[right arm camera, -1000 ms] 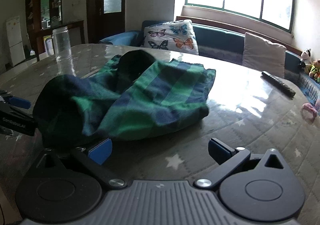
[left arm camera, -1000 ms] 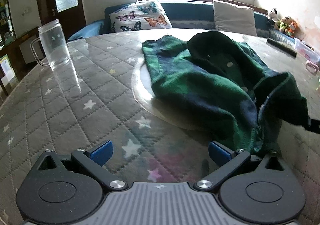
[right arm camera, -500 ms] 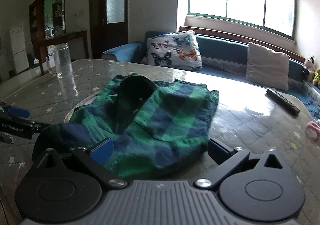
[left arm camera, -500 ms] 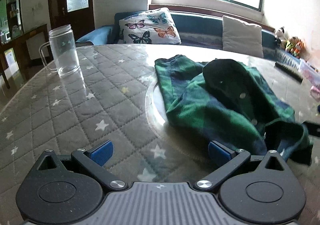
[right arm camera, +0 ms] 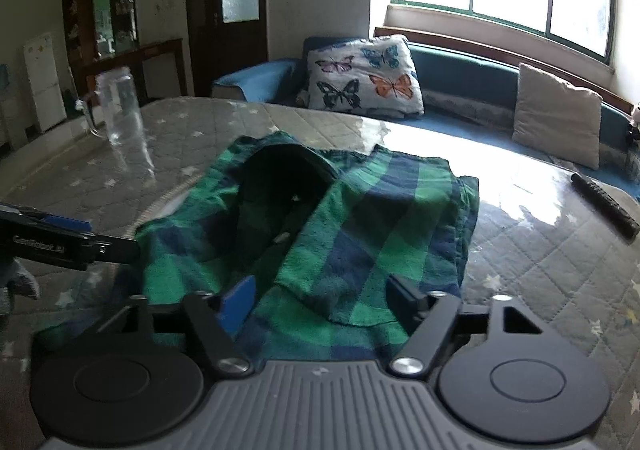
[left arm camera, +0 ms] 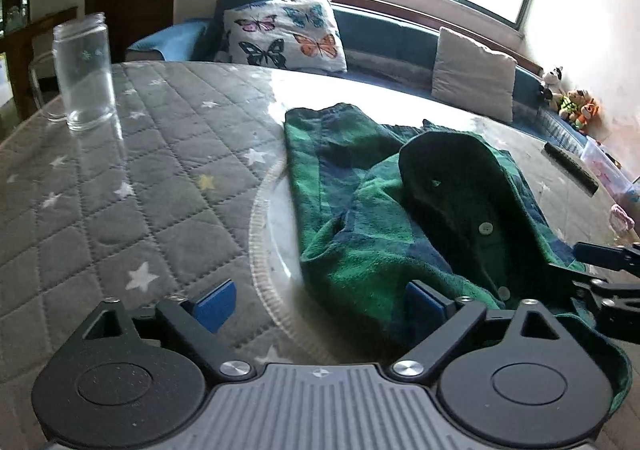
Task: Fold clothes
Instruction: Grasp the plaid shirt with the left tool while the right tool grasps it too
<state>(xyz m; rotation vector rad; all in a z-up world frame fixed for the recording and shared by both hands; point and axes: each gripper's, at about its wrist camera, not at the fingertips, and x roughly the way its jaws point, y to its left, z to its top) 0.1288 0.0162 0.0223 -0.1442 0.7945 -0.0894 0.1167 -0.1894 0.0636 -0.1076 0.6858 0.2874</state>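
Right wrist view: right gripper (right arm camera: pixel 320 300) closing w/ shirt (right arm camera: pixel 360 217) hem between jaws; left gripper (left arm camera: pixel 320 302) closing too, hem at its right pad only.

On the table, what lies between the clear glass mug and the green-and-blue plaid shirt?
Nothing: in the left wrist view, only bare grey star-quilted table cover lies between the clear glass mug and the green-and-blue plaid shirt, plus the rim of a round glass turntable.
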